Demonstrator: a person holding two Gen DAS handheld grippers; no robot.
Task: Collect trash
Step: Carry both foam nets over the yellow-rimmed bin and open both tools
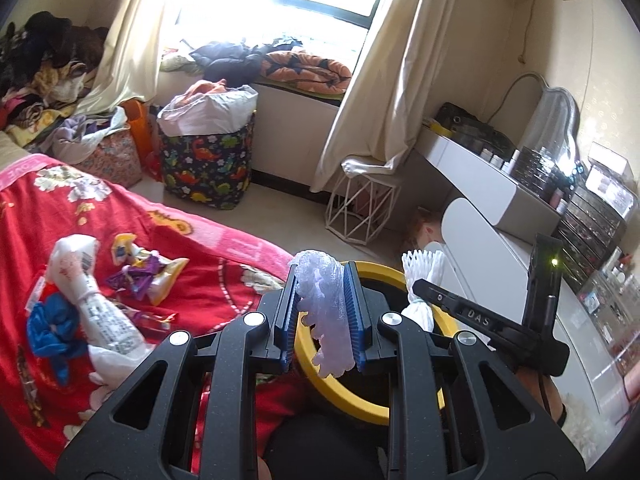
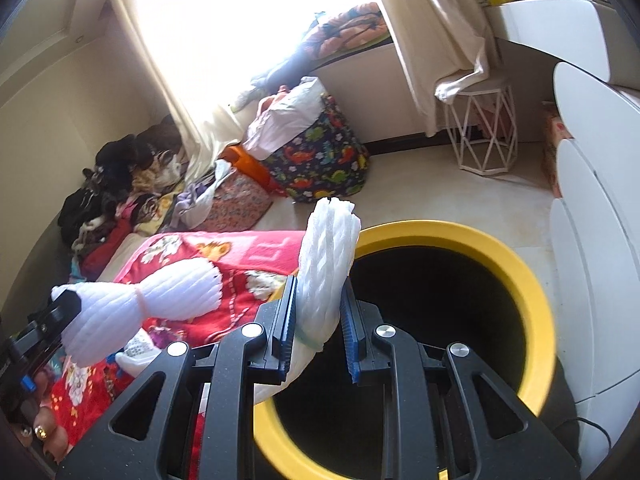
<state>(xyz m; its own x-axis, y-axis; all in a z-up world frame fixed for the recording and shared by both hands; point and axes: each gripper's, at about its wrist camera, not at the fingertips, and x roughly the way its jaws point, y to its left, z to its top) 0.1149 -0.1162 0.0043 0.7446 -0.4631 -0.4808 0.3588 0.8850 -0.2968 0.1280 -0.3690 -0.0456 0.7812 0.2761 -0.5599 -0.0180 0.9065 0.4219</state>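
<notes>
Holding two foam nets [image 2: 326,256], one bin [image 2: 524,280]

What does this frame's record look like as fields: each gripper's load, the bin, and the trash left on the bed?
left gripper: shut on foam net, above the bin rim
right gripper: shut on white foam net, at the bin rim
bin: yellow rim, dark inside, open
bed blanket: red, floral
trash left on bed: snack wrappers, white plastic bag, blue scrap
</notes>
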